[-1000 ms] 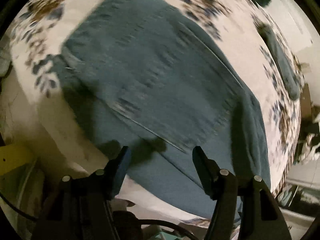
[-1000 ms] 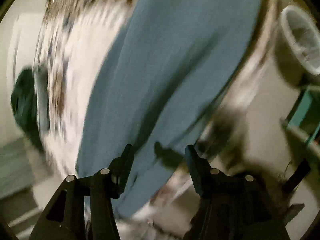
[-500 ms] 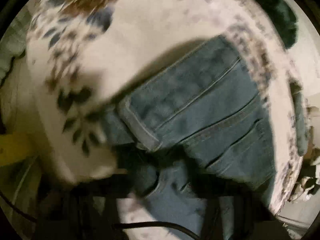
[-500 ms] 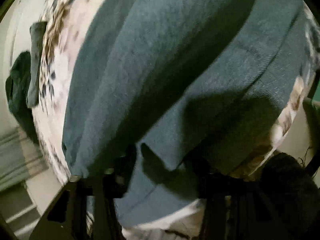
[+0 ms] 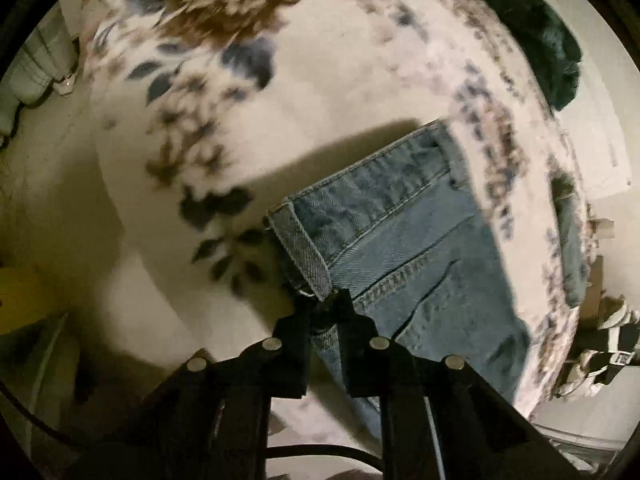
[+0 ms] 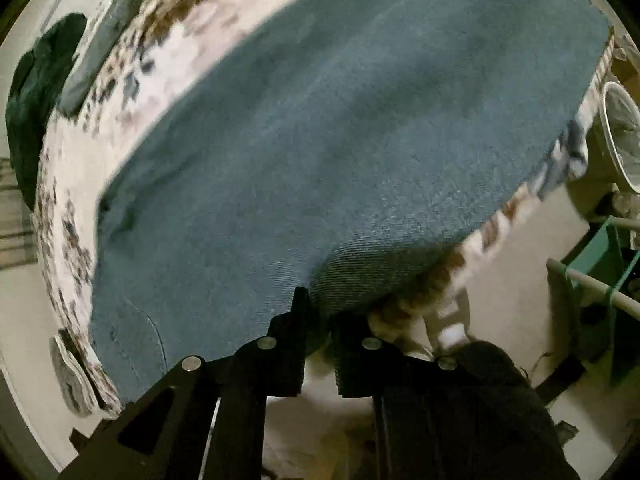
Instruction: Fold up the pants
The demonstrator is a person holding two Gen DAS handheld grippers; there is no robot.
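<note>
Blue denim pants [image 5: 404, 248] lie on a floral bedspread [image 5: 224, 92]. In the left wrist view my left gripper [image 5: 325, 308] is shut on the waistband corner of the pants, with the stitched band and a pocket seam just ahead of the fingers. In the right wrist view the pants [image 6: 340, 132] spread wide across the bed, and my right gripper [image 6: 320, 312] is shut on their near folded edge at the bed's side.
A dark green garment [image 5: 536, 40] lies at the far edge of the bed; it also shows in the right wrist view [image 6: 36, 92]. A folded bluish cloth [image 6: 108, 32] lies beside it. A white basket [image 6: 620, 136] and green frame [image 6: 600, 256] stand right of the bed.
Both grippers were open above the pants a second ago. They came down to the cloth and closed, the left on the waistband corner, the right on the near edge.
</note>
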